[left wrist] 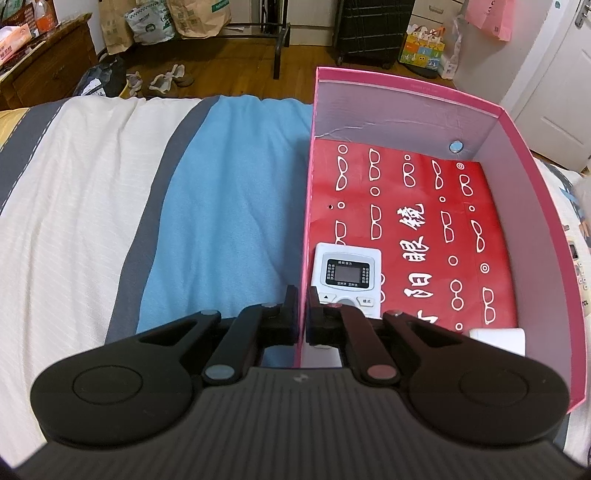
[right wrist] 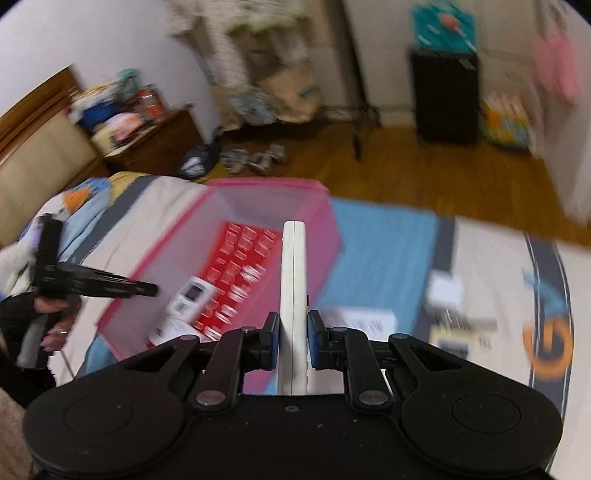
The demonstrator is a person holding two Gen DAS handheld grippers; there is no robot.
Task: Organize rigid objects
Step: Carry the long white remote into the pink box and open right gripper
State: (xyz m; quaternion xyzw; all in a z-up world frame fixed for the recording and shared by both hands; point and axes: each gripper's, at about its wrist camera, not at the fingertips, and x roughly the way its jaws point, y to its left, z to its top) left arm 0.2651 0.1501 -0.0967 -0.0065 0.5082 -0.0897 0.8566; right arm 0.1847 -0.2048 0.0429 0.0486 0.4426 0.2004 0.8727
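Pink box [left wrist: 546,206], red glasses-patterned sheet [left wrist: 424,192], white remote [right wrist: 293,295], blue-grey-white striped bedding [left wrist: 221,184].

Home bedroom: bed w/ striped sheet [left wrist: 92,177], wood floor [left wrist: 236,70], nightstand [left wrist: 48,62], shoes [left wrist: 166,79].

Ahead of your left claw lies the bed cover, a blue stripe [left wrist: 229,206] straight in front, a grey band [left wrist: 155,206] and a white panel [left wrist: 74,192] off to its left. Beyond the bed edge you have wooden floor [left wrist: 236,74], slippers [left wrist: 168,79], paper bags [left wrist: 199,16] against the wall, a black suitcase [left wrist: 373,29] far ahead to the right, and a wooden nightstand [left wrist: 48,62] far left. A pink bag [left wrist: 489,16] hangs by the white door [left wrist: 554,70].
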